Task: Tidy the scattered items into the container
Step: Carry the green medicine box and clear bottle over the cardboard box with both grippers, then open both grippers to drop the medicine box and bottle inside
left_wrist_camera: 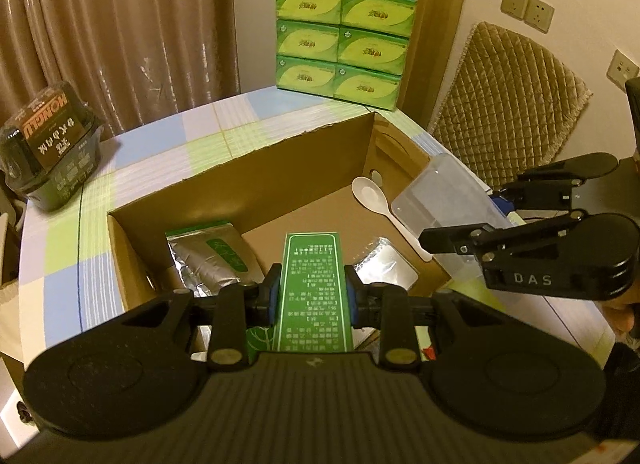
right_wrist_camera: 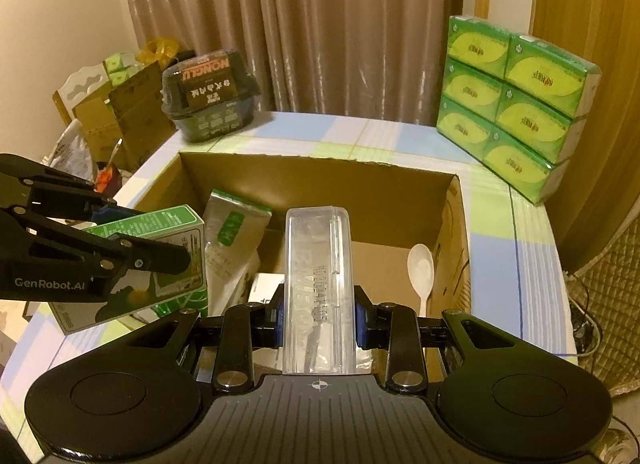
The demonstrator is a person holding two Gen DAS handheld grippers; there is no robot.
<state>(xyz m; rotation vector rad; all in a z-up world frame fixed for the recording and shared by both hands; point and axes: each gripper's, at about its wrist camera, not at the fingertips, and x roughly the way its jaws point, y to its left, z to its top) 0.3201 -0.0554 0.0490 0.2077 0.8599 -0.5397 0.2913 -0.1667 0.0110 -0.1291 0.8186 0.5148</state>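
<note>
An open cardboard box (left_wrist_camera: 280, 161) (right_wrist_camera: 320, 179) stands on the checked table. My left gripper (left_wrist_camera: 312, 296) is shut on a green carton (left_wrist_camera: 314, 288) (right_wrist_camera: 160, 260), held above the box's near left edge. My right gripper (right_wrist_camera: 318, 320) is shut on a clear plastic case (right_wrist_camera: 318, 288) (left_wrist_camera: 444, 207), held above the near right edge. Inside the box lie a silver pouch with a green label (left_wrist_camera: 208, 256) (right_wrist_camera: 232, 248), a white spoon (left_wrist_camera: 380, 203) (right_wrist_camera: 422, 272) and a small foil packet (left_wrist_camera: 384, 268).
A stack of green tissue packs (left_wrist_camera: 344, 39) (right_wrist_camera: 516, 103) stands at the table's far right corner. A dark noodle bowl (left_wrist_camera: 52, 143) (right_wrist_camera: 208, 95) sits at the far left. A quilted chair back (left_wrist_camera: 508, 87) is right of the table; curtains hang behind.
</note>
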